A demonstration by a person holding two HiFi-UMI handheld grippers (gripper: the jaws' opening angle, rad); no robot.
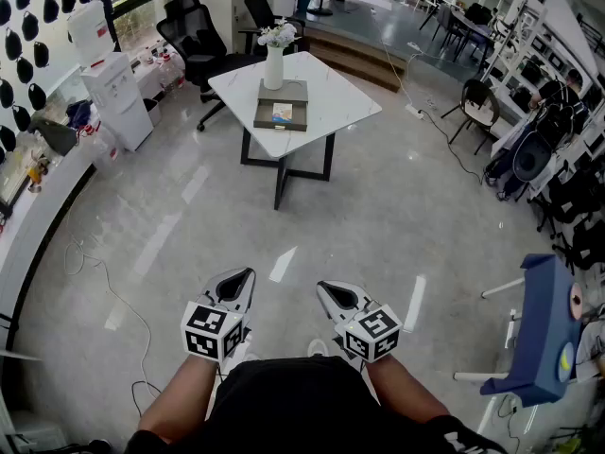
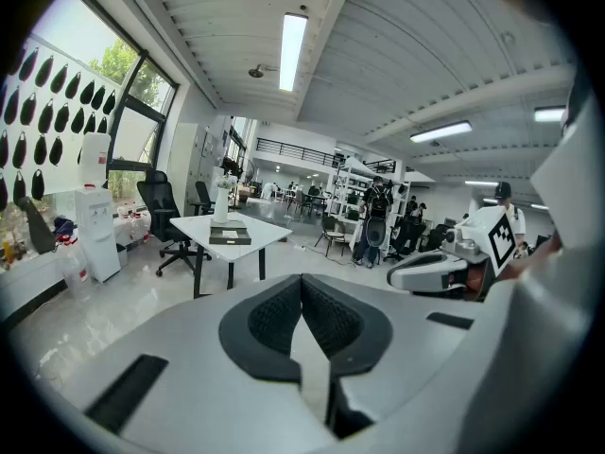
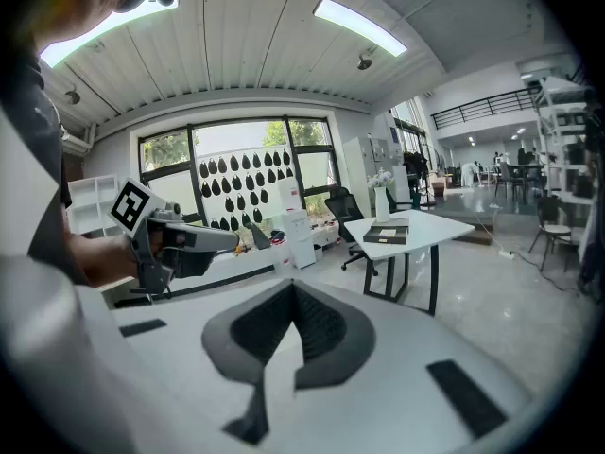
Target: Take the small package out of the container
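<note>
A dark, shallow container [image 1: 281, 113] lies on a white table [image 1: 326, 102] far ahead, with a small package [image 1: 283, 113] with a blue print inside it. Beside it stands a white vase of flowers [image 1: 274, 57]. My left gripper [image 1: 243, 276] and right gripper [image 1: 325, 290] are held low near my waist, several steps from the table, both shut and empty. The left gripper view shows its pads [image 2: 284, 312] touching, with the container [image 2: 230, 238] far off. The right gripper view has its jaws [image 3: 295, 289] together and the container [image 3: 388, 235] in the distance.
Shiny grey floor lies between me and the table. A water dispenser [image 1: 118, 97] and a counter [image 1: 38, 206] line the left wall, with a cable [image 1: 118, 301] on the floor. Black office chairs [image 1: 194, 31] stand behind the table. A blue stand [image 1: 544, 329] is at right.
</note>
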